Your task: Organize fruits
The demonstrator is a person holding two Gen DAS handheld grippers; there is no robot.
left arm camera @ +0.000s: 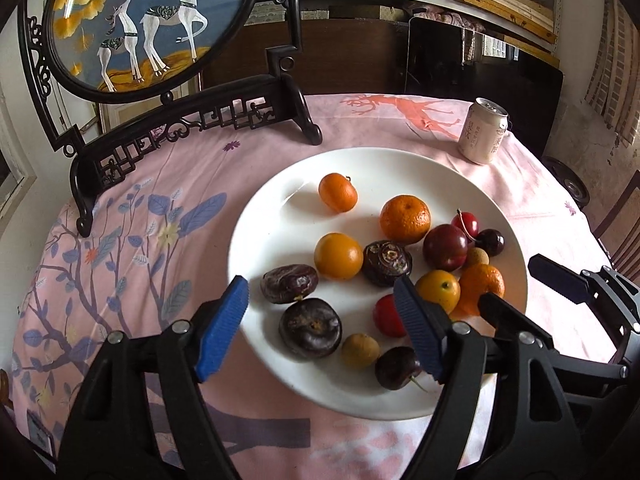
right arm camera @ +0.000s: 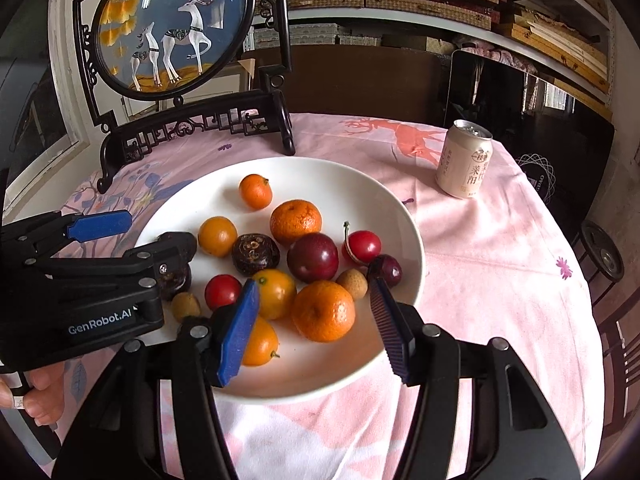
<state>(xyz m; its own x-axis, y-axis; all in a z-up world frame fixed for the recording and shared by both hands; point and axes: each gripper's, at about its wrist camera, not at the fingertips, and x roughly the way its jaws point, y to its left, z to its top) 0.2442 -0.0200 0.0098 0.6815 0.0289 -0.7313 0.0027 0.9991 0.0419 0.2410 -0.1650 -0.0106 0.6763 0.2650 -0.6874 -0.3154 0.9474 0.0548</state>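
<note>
I had both grippers poised over the white plate on the desk, where all the fruit lay loose. The left gripper stood with its fingers wide and nothing between them, above the wrinkled dark fruit at the plate's near edge. The right gripper had its fingers partly spread, framing the near mandarin without pressing on it — empty as well.

I judged everything here light and round, so apt to roll on the glazed plate. The mandarins looked soft-skinned and would want a gentle squeeze across the widest part. The cherries and the plum seemed smooth and slippery — easily bruised — so I would take them at the middle, never by the stem. The wrinkled dark ones looked firmer and should give the pads better purchase.
</note>
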